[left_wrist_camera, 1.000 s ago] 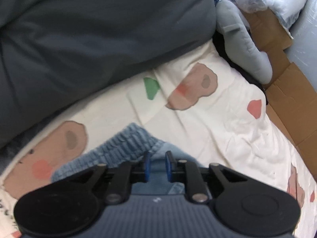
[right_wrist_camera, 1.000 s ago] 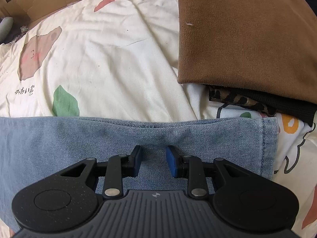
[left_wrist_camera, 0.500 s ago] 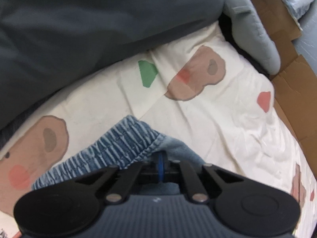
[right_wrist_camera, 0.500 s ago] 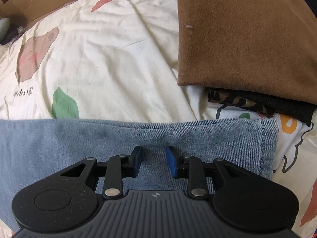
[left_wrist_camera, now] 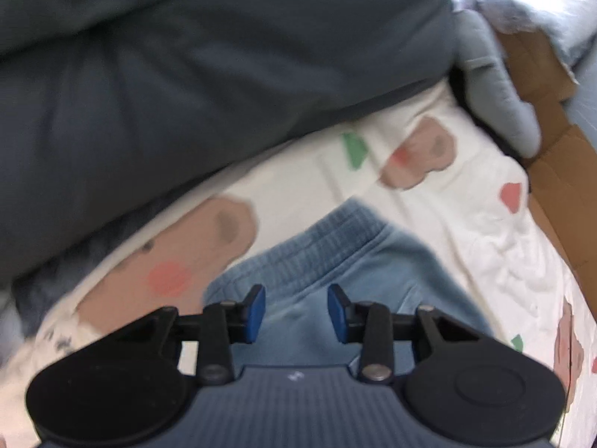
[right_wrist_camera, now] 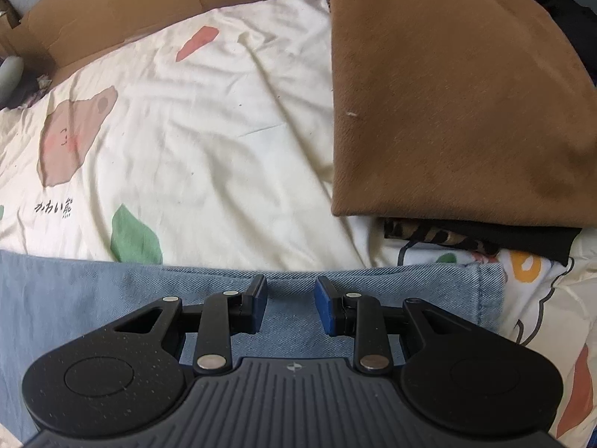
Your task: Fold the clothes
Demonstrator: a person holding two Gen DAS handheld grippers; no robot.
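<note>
Light blue denim trousers (right_wrist_camera: pixel 112 298) with a gathered elastic waistband (left_wrist_camera: pixel 321 239), spread flat on the bed's cream printed sheet (right_wrist_camera: pixel 209 142), hem end beside a folded brown cloth (right_wrist_camera: pixel 447 93) near one edge of the bed. Left tongs (left_wrist_camera: pixel 296 311) over the waistband, jaws just opened, apart, nothing clamped. Right tongs (right_wrist_camera: pixel 290 304) above the leg near the hem, also apart. Likely risks: released waistband springing back and bunching; a fold started with only one end gripped dragging the denim askew, or snagging the brown cloth.
</note>
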